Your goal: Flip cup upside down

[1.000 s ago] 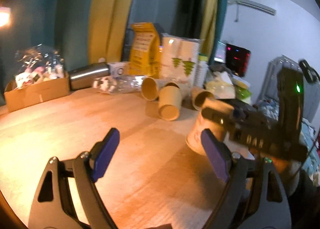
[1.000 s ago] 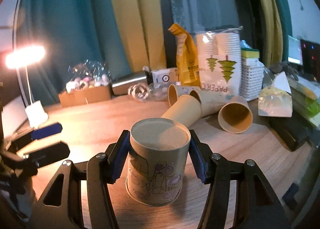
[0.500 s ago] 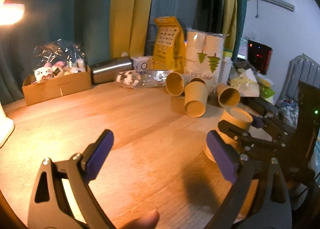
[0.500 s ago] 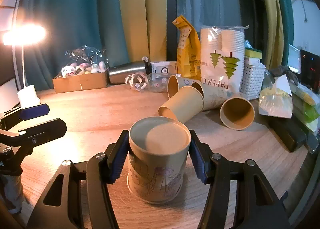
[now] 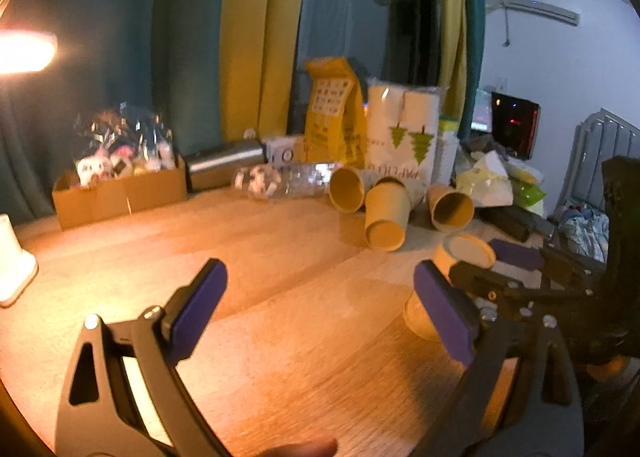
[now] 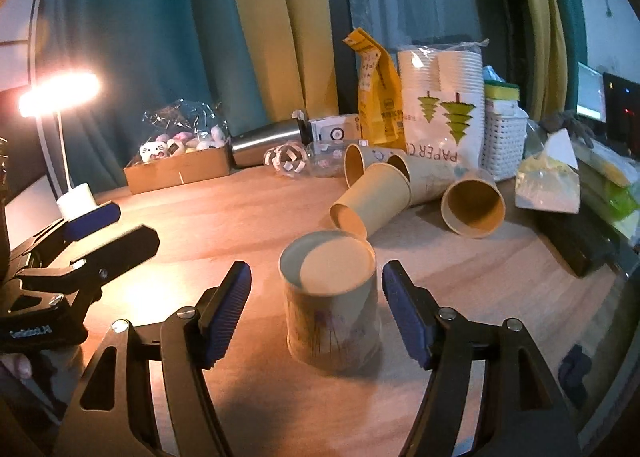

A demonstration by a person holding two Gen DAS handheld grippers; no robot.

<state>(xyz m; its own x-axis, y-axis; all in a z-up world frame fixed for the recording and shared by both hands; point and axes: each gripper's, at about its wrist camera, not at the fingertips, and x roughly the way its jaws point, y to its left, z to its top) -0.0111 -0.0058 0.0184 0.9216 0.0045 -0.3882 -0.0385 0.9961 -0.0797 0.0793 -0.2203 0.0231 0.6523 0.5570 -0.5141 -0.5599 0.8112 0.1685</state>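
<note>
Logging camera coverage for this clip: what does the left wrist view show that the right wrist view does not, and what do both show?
Only the left wrist view shows the wall air conditioner and the bedding at far right. Only the right wrist view shows the drawing on the upside-down cup, the white basket and the open right gripper with a gap on each side of the cup. Both show that cup standing base up, the lying cups, the steel bottle, and the open left gripper.
</note>
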